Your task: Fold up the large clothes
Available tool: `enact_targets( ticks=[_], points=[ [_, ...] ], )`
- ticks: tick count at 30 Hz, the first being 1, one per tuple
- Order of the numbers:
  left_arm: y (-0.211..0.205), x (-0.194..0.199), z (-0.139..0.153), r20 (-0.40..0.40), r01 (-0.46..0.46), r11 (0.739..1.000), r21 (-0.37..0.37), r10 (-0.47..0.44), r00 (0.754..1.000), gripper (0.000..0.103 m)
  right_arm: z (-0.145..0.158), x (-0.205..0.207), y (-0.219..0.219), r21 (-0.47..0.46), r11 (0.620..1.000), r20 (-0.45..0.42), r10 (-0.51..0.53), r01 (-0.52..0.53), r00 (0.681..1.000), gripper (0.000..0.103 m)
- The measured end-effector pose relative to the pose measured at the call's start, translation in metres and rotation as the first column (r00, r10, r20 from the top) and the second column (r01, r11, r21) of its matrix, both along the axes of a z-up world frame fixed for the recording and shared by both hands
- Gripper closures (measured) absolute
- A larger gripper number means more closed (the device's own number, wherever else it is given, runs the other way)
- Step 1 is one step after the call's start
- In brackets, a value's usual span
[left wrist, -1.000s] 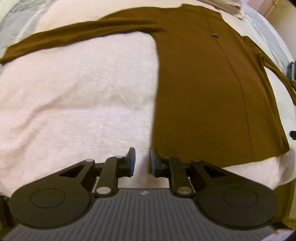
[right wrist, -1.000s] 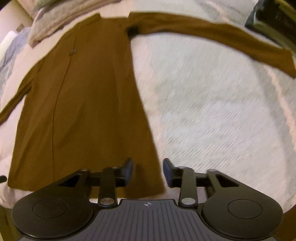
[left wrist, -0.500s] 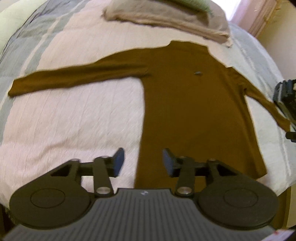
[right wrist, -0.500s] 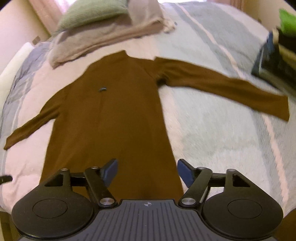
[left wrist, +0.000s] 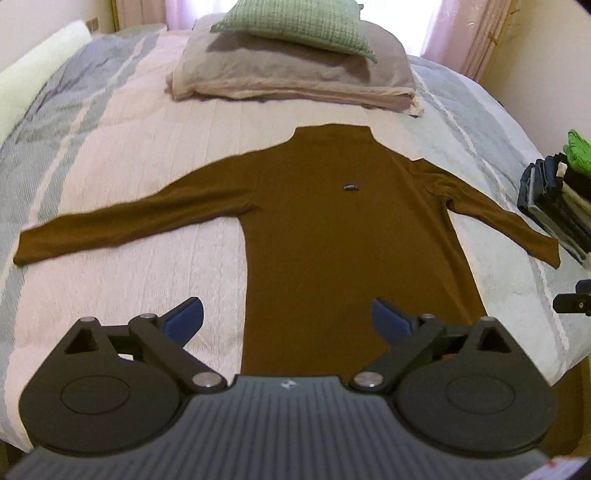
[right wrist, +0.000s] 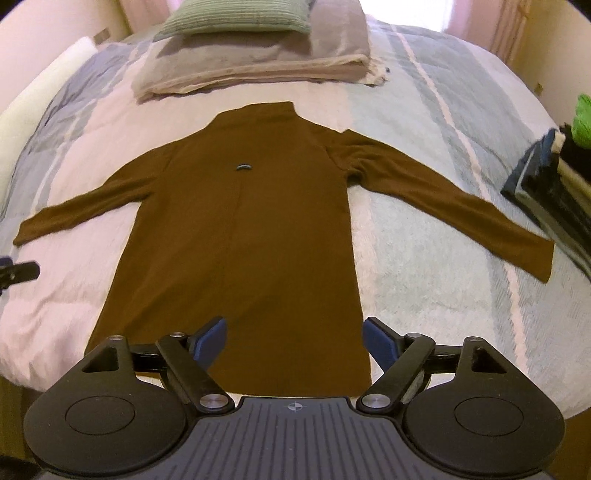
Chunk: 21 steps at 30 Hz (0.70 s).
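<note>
A brown long-sleeved top [left wrist: 343, 236] [right wrist: 243, 229] lies flat on the bed, collar toward the pillows, both sleeves spread out to the sides. A small dark label [left wrist: 349, 187] sits on its chest. My left gripper [left wrist: 287, 320] hangs open above the hem's left part, holding nothing. Over the hem's right part my right gripper [right wrist: 294, 339] is open too, with nothing between its blue pads. Each gripper's tip shows at the edge of the other's view.
The bed [left wrist: 122, 155] has a pink and grey striped cover. A grey pillow [left wrist: 295, 79] with a green cushion [left wrist: 295, 26] lies at the head. A stack of folded clothes [left wrist: 557, 195] [right wrist: 554, 192] sits at the right edge, close to the right cuff. A white pillow [left wrist: 33, 81] lies far left.
Both grippers have pulled back and up from the hem corners and opened wide. The whole top and the pillows have come into view.
</note>
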<state>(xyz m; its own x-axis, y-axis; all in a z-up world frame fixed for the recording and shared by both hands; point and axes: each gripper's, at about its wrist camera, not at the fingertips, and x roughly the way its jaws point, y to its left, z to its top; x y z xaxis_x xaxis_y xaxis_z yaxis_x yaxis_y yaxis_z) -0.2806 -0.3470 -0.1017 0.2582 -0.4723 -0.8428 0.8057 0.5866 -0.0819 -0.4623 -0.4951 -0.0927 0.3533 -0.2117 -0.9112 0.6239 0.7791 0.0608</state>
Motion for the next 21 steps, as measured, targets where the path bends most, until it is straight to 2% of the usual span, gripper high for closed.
enact_targets(
  ticks=[4, 12, 17, 21],
  points=[
    [-0.007, -0.012, 0.010, 0.032, -0.011, 1.000, 0.007, 0.011, 0.999, 0.005, 0.005, 0.001, -0.003, 0.000, 1.000, 0.020, 0.021, -0.021, 1.000, 0.024],
    [-0.017, -0.028, 0.032, 0.048, -0.029, 1.000, -0.010, 0.029, 0.998, 0.004, 0.020, 0.010, -0.017, -0.013, 0.998, 0.040, 0.069, -0.068, 0.997, 0.024],
    [-0.026, -0.033, 0.040, 0.083, -0.020, 1.000, 0.011, 0.019, 0.996, 0.004, 0.021, 0.020, -0.019, -0.013, 0.996, 0.049, 0.092, -0.092, 0.995, 0.024],
    [-0.031, -0.039, 0.038, 0.062, -0.006, 1.000, 0.021, 0.005, 0.998, 0.004, 0.017, 0.025, -0.015, 0.000, 0.993, 0.040, 0.118, -0.118, 0.992, 0.024]
  ],
)
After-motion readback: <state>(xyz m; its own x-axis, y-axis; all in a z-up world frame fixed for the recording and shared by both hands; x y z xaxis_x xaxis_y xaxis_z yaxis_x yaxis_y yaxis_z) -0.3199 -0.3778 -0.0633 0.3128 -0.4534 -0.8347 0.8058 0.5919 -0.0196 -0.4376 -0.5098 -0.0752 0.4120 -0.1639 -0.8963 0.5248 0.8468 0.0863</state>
